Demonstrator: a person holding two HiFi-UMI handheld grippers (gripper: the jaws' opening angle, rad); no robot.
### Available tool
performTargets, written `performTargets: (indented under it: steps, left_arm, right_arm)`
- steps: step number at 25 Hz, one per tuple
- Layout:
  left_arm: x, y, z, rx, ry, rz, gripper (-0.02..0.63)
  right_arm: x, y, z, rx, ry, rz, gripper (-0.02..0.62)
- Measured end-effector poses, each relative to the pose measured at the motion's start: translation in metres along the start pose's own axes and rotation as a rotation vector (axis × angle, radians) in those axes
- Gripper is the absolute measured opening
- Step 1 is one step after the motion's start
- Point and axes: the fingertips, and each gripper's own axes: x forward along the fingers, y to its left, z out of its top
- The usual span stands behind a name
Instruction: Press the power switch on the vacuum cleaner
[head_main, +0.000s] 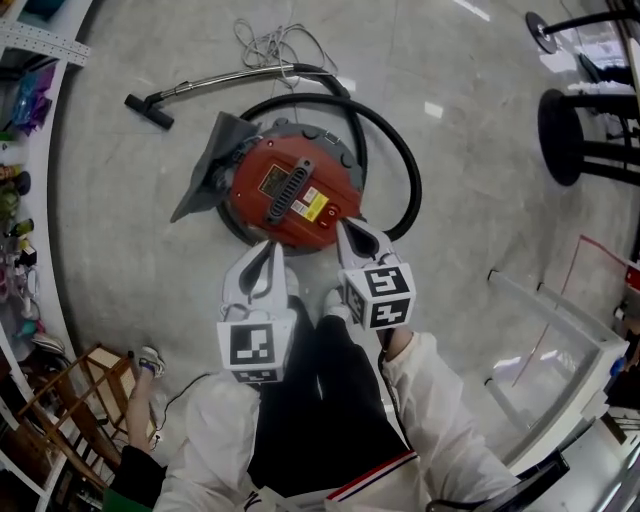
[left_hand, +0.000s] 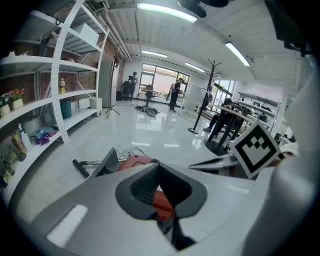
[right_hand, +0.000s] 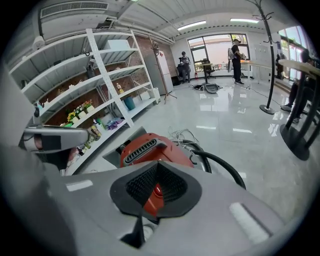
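Grey and pressed together at the tips with nothing pinched, the right claw (head_main: 346, 228) points down at the near right edge of the vacuum cleaner (head_main: 262, 165), just above its red lid. What looks like the power switch (head_main: 351, 212), a small round button, sits right beside those tips, though it is too small here to be sure. The left claw (head_main: 269, 248) is likewise closed and empty, and hangs a little further back over the near left rim, so the right one is judged the nearer for the press. The vacuum cleaner stands on the grey floor (head_main: 470, 100) straight ahead of the person's shoes, its black handle (head_main: 286, 190) running away from the person at a slight tilt. A black hose (head_main: 405, 160) loops round the far and right sides, clear of the button. A metal wand (head_main: 215, 82) lies beyond, a loose cord (head_main: 262, 42) past it, and shelves (head_main: 30, 60) line the left.
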Motion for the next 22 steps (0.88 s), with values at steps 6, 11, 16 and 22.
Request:
performTargets:
  steps: [6,11,16,22]
  left_arm:
    - [0.001,0.009,-0.003,-0.011,0.003,0.013,0.0]
    - [0.002,0.011,-0.005,-0.019,0.006,0.012,0.0]
    - [0.002,0.014,-0.007,-0.022,0.01,0.013,0.0]
    - [0.002,0.015,-0.008,-0.023,0.012,0.007,0.0]
  right_arm:
    - [0.022,-0.006,-0.016,-0.02,0.055,-0.008,0.0]
    - [0.033,-0.015,-0.026,-0.033,0.082,-0.027,0.0]
    - [0.045,-0.016,-0.034,-0.049,0.11,-0.033,0.0]
    - [0.052,-0.022,-0.043,-0.044,0.152,-0.049,0.0]
